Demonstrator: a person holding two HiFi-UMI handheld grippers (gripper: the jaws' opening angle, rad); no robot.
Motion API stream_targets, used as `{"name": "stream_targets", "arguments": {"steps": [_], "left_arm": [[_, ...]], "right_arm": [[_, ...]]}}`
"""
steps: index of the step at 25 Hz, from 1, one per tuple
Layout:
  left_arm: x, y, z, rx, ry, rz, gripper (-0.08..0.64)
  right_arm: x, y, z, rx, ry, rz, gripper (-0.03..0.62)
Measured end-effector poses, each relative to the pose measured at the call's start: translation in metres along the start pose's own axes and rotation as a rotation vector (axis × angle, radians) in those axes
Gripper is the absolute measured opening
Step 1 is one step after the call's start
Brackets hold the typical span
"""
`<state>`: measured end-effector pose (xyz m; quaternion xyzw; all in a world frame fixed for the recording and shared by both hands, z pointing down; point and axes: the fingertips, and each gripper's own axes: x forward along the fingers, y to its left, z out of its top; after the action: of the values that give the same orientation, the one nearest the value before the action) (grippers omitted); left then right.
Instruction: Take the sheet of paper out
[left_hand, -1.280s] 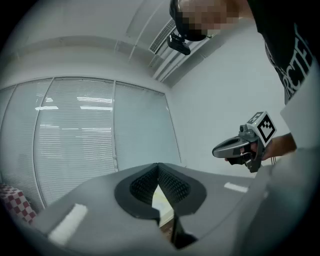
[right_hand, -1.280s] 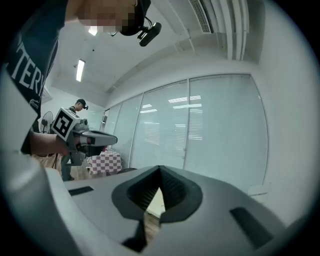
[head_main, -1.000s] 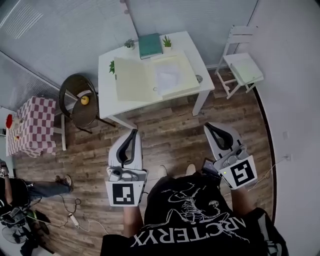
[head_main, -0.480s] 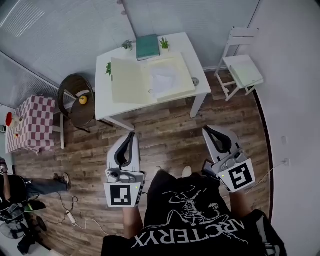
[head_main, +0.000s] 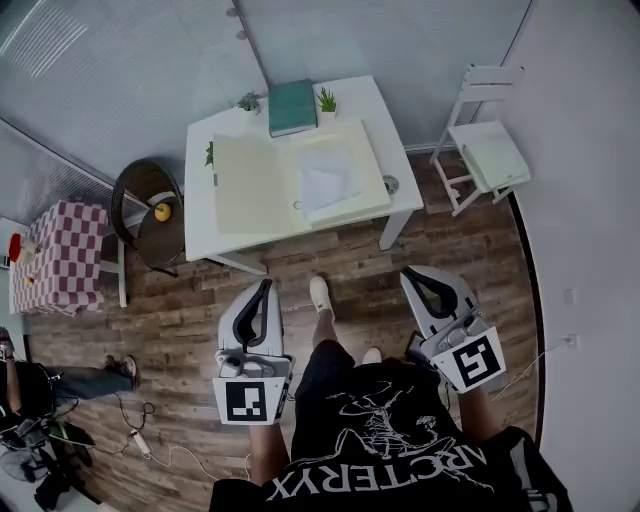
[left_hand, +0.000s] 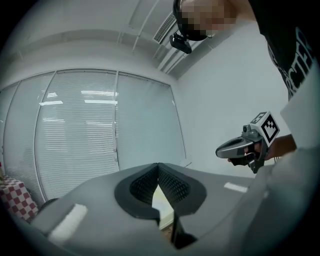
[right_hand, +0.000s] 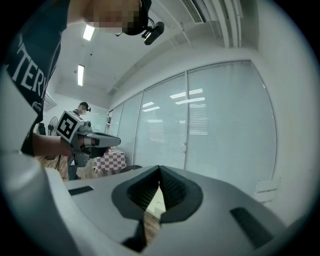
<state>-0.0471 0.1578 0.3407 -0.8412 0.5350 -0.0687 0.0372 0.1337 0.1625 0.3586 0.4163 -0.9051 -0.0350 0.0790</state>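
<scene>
Head view: paper sheet (head_main: 328, 186) on open folder (head_main: 248, 188)

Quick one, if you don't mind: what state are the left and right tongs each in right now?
Left tongs: closed, holding nothing.
Right tongs: closed, holding nothing.

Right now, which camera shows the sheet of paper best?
The head view: it looks down on the white sheet lying in the open folder on the table. Both gripper views show only a pale sliver past their shut jaws; the sheet cannot be made out.
</scene>
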Motion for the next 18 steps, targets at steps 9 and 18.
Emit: {"name": "stream_targets", "arguments": {"steps": [9,18], "left_arm": [[0.110,0.110,-0.003,0.001,-0.009,-0.054,0.012],[0.190,0.176,-0.019,-0.035,0.021,-0.167,0.012]], "right_arm": [[0.146,-0.040,0.014,-0.026,0.047,-0.029,0.011],[0.252,-0.076,0.026,-0.039,0.108,-0.080,0.012]]}}
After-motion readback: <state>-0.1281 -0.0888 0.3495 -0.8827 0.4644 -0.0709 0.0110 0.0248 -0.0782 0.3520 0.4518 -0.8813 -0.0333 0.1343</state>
